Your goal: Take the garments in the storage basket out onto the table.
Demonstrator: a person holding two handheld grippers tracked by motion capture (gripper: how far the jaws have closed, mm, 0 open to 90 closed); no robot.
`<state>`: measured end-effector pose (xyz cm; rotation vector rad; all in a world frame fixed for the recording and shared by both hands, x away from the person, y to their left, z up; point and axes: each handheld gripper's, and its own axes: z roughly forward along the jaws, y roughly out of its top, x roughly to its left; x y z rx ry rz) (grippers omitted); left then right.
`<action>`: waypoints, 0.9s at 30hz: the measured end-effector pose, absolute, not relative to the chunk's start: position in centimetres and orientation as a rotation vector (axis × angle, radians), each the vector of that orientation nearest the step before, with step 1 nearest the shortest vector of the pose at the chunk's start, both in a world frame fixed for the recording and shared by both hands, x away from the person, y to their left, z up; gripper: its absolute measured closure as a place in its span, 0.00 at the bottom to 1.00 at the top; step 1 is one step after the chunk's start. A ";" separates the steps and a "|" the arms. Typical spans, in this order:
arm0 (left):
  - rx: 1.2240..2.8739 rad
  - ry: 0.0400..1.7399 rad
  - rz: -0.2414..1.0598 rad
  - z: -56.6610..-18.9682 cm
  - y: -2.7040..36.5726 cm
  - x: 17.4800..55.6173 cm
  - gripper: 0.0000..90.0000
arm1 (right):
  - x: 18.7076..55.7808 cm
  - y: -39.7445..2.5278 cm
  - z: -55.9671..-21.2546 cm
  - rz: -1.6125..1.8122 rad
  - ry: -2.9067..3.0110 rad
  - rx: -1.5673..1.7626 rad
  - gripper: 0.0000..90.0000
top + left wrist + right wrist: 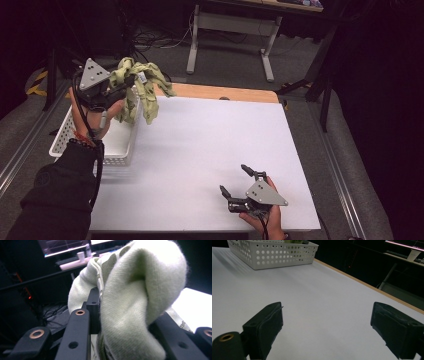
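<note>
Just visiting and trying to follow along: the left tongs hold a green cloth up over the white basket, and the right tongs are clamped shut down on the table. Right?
Not quite. The right tongs are open, jaws spread wide with nothing between them, as the right gripper view shows. The rest stands: the left tongs hold the green cloth above the white basket.

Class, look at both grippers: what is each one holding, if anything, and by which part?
The left gripper pinches a bunched fold near the top of the pale green knitted cloth, whose ends hang down. The right gripper is open, holding nothing.
</note>
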<state>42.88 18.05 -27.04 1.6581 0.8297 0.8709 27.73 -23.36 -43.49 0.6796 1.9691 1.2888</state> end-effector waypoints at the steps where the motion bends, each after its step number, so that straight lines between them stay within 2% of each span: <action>1: 1.658 0.830 0.871 -27.0 18.1 42.9 0.75 | 27.7 -23.4 -43.5 1.291 1.969 0.680 0.13; 12: 1.675 0.723 0.827 -25.5 14.1 42.2 0.75 | 27.7 -23.6 -43.4 1.294 1.960 0.686 0.13; 27: 1.671 0.642 0.713 -26.8 9.9 41.5 0.75 | 27.8 -23.6 -43.4 1.292 1.961 0.688 0.13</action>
